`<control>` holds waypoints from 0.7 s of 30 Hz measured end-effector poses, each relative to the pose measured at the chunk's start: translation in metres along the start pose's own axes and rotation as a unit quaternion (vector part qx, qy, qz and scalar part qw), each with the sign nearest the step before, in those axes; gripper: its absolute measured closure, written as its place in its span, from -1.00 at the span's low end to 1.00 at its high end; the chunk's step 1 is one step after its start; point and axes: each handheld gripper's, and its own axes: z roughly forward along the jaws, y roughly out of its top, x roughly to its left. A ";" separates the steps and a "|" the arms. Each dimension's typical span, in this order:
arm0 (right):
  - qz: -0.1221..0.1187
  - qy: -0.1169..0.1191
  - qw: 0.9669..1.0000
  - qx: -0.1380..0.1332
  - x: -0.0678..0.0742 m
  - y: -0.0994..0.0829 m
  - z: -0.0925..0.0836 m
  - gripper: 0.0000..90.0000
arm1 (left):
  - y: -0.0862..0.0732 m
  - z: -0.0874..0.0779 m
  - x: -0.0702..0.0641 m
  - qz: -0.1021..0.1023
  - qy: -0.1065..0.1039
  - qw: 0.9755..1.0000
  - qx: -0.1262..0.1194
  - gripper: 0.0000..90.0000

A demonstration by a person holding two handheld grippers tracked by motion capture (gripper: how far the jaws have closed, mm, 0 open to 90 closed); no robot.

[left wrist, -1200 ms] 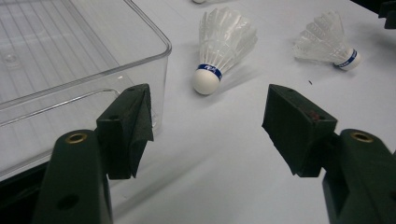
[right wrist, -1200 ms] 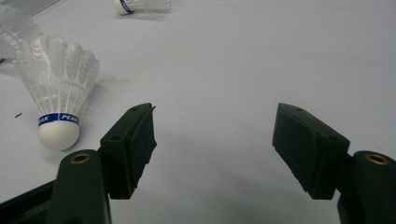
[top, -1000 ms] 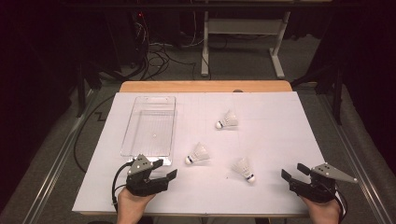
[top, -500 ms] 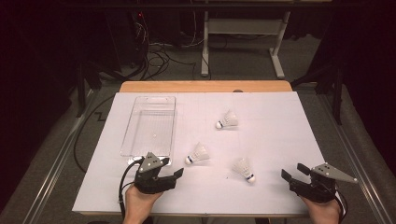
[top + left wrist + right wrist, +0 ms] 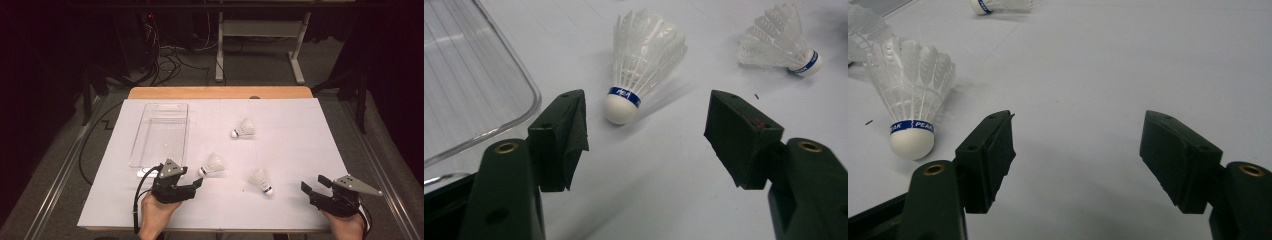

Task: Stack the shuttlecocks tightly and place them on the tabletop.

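Three white feather shuttlecocks lie on the white table sheet: a middle one (image 5: 212, 164), a far one (image 5: 243, 129) and a near right one (image 5: 261, 181). My left gripper (image 5: 193, 180) is open, its jaws pointing right, just short of the middle shuttlecock. In the left gripper view that shuttlecock (image 5: 644, 60) lies cork-first just beyond the open jaws (image 5: 646, 115), and another shuttlecock (image 5: 781, 42) lies at the upper right. My right gripper (image 5: 315, 185) is open at the table's front right. In its own view the right gripper (image 5: 1078, 145) holds nothing, and the near shuttlecock (image 5: 913, 95) lies left of it.
A clear plastic tray (image 5: 159, 135) stands empty at the left of the sheet, just beyond my left gripper, and its rounded corner (image 5: 469, 75) is close to the left jaw. A wooden table edge (image 5: 220, 92) runs along the back. Cables and a stand lie on the floor beyond.
My left gripper has moved right and slightly forward, from the front left to just beside the middle shuttlecock. The right gripper and the shuttlecocks have stayed put.
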 end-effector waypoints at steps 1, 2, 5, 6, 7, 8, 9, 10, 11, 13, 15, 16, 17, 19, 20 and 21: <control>0.000 0.000 1.000 0.000 0.000 0.000 0.000 -0.32 | 0.002 0.001 -0.001 0.001 0.000 1.000 0.004 -0.25; 0.001 0.000 1.000 0.000 0.000 0.000 0.000 -0.32 | 0.004 0.003 -0.002 0.004 0.001 1.000 0.011 -0.25; -0.002 0.001 1.000 0.000 0.000 0.000 0.000 -0.32 | 0.007 0.005 -0.003 0.004 0.000 1.000 0.014 -0.25; 0.002 0.001 1.000 0.001 0.000 0.000 0.000 -0.32 | 0.009 0.007 -0.003 0.004 0.000 1.000 0.017 -0.25; 0.001 0.001 1.000 0.002 0.000 0.000 0.000 -0.32 | 0.011 0.008 -0.004 0.004 0.000 1.000 0.019 -0.25; 0.001 0.002 1.000 0.002 0.000 0.000 0.000 -0.32 | 0.012 0.009 -0.004 0.003 -0.001 1.000 0.019 -0.25; 0.001 0.002 1.000 0.002 0.000 0.000 0.000 -0.32 | 0.013 0.010 -0.004 0.002 -0.002 1.000 0.019 -0.25; 0.001 0.002 1.000 0.001 0.000 0.000 0.000 -0.32 | 0.013 0.010 -0.004 0.002 -0.002 1.000 0.019 -0.25; 0.002 0.002 1.000 0.001 0.000 0.000 0.000 -0.32 | 0.015 0.012 -0.005 -0.001 -0.003 1.000 0.021 -0.25; 0.000 0.002 1.000 0.000 0.000 0.000 0.000 -0.32 | 0.016 0.013 -0.005 -0.001 -0.003 1.000 0.023 -0.25; -0.002 0.002 1.000 0.000 0.000 0.000 0.000 -0.32 | 0.020 0.017 -0.006 -0.002 0.000 1.000 0.027 -0.25; -0.002 0.002 1.000 0.000 0.000 0.000 0.000 -0.32 | 0.021 0.018 -0.006 -0.003 -0.001 1.000 0.029 -0.25; -0.002 0.002 1.000 -0.001 0.000 0.000 0.000 -0.32 | 0.022 0.019 -0.006 -0.003 -0.001 1.000 0.030 -0.26; -0.003 0.003 1.000 -0.001 0.000 0.000 0.000 -0.32 | 0.023 0.020 -0.007 -0.003 0.000 0.999 0.032 -0.26; -0.003 0.003 1.000 -0.001 0.000 0.000 0.000 -0.32 | 0.024 0.021 -0.007 -0.003 0.000 0.999 0.033 -0.26; -0.003 0.003 1.000 0.000 0.000 0.000 0.000 -0.32 | 0.025 0.022 -0.007 -0.003 0.001 0.999 0.035 -0.26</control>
